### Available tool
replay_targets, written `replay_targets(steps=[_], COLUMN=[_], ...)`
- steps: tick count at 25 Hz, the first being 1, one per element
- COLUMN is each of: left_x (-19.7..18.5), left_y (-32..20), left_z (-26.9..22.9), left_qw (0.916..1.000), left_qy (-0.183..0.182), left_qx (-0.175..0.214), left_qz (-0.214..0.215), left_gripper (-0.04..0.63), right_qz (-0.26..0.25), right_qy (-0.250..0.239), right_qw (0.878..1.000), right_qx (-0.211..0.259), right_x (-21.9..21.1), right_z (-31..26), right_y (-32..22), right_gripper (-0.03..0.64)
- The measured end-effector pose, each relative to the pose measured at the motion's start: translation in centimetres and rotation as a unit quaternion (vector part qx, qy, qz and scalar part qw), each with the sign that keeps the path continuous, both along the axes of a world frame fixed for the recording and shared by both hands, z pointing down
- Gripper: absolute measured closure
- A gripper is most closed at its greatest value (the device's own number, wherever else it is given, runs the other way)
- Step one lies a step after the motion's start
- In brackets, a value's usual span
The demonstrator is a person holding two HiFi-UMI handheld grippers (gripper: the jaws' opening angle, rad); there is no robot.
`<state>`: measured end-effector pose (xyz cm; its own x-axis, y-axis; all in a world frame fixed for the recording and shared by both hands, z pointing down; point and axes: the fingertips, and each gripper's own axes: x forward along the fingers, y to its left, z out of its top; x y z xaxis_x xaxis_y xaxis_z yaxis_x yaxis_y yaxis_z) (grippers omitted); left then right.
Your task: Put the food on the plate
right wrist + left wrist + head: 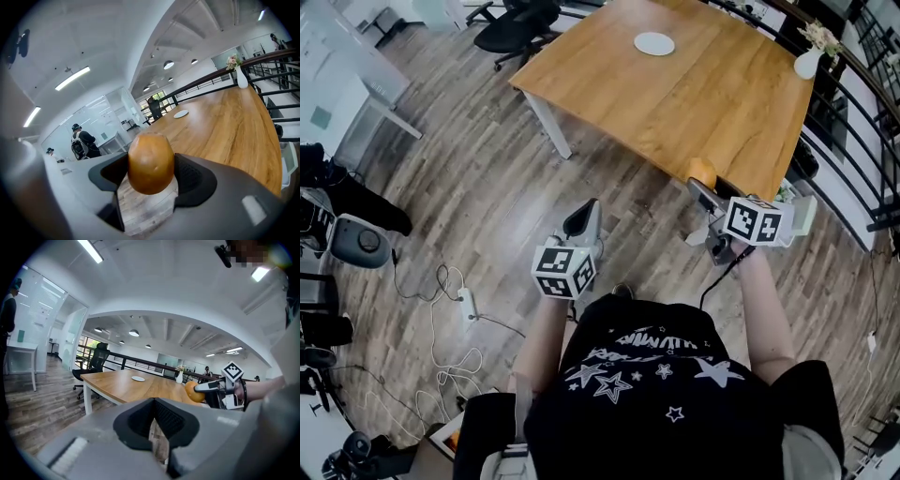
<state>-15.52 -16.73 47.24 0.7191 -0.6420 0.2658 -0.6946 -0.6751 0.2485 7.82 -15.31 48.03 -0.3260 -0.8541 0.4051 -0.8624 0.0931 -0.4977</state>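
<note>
An orange-brown, egg-shaped piece of food sits between the pads of my right gripper, which is shut on it. In the head view the food is at the near edge of the wooden table, above the floor. The small white plate lies far across the table; it also shows as the plate in the right gripper view. My left gripper is over the wood floor left of the right one, jaws together and empty. The left gripper view shows the food in the right gripper.
A white vase with flowers stands at the table's far right corner by a black railing. A black office chair is beyond the table's left end. Cables and a power strip lie on the floor at left. People stand far off.
</note>
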Motion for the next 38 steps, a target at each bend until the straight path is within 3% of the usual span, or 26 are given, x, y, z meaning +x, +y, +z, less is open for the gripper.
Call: replay_targets(steps=[7, 13, 20, 29, 38], left_x=[-3.0, -3.4, -4.0, -0.4, 3.4], left_y=[-4.4, -6.5, -11.2, -20.5, -27.8], left_z=[1.4, 1.9, 2.2, 1.1, 0.4], left_qw=[1.0, 0.9998, 0.9992, 0.9992, 0.9991], left_qy=[-0.007, -0.004, -0.011, -0.024, -0.034], left_qx=[-0.007, -0.015, -0.021, -0.019, -0.022], left_qz=[-0.001, -0.008, -0.032, -0.024, -0.013], left_gripper=[0.594, 0.594, 0.594, 0.594, 0.594], right_qz=[0.009, 0.036, 0.044, 0.038, 0.047], right_qy=[0.007, -0.001, -0.012, -0.022, -0.03], right_qw=[1.0, 0.999, 0.999, 0.999, 0.998], right_qx=[-0.012, -0.009, 0.004, 0.005, 0.007], right_x=[-1.8, 0.5, 2.6, 5.3, 9.1], right_z=[1.0, 0.9, 0.5, 0.0, -0.8], right_y=[-3.6, -6.2, -13.8, -24.6, -31.9], right_gripper=[0.302, 0.302, 0.302, 0.302, 0.302])
